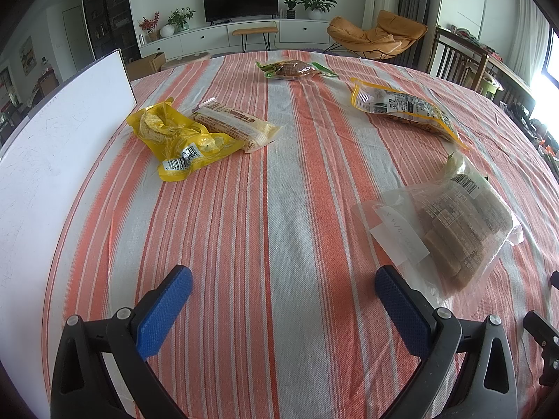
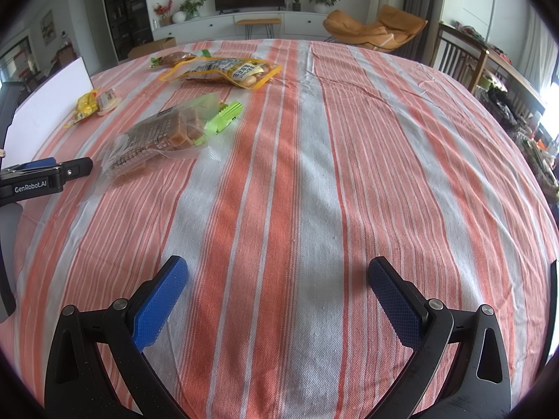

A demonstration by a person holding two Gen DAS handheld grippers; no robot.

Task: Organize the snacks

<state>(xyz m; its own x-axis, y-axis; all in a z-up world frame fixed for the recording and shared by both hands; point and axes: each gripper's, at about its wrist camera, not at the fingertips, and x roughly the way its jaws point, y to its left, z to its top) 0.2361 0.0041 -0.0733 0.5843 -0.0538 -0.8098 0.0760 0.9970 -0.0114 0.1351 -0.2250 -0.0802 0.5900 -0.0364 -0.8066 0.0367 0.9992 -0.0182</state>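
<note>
Snacks: five packets lie loose on the striped tablecloth [image 1: 279, 209], none gripped. Clear bag of brown blocks [image 1: 450, 220] sits lower right of the left wrist view, just beside that gripper's right finger; probably the heaviest item with rigid contents, but the film is slick and crinkly, so I'd pinch the flat sealed edge or the green top [image 2: 223, 117], not the blocks. Crumpled yellow packet [image 1: 178, 139] at centre left touches a wrapped bar [image 1: 237, 124]; both look light and soft, so grab mid-body. Yellow-edged pouch [image 1: 405, 108] at upper right looks lumpy, maybe nuts; take it by the flat zip end. Green-ended packet [image 1: 291, 69] lies at top centre. A white board [image 1: 52, 160] stands along the left edge. Left gripper [image 1: 283, 288] and right gripper [image 2: 277, 277] both have fingers spread wide, holding nothing. Readable text: "GenRobot.AI" on the left gripper's body in the right wrist view; barcodes and label print on the packets too small to read.
</note>
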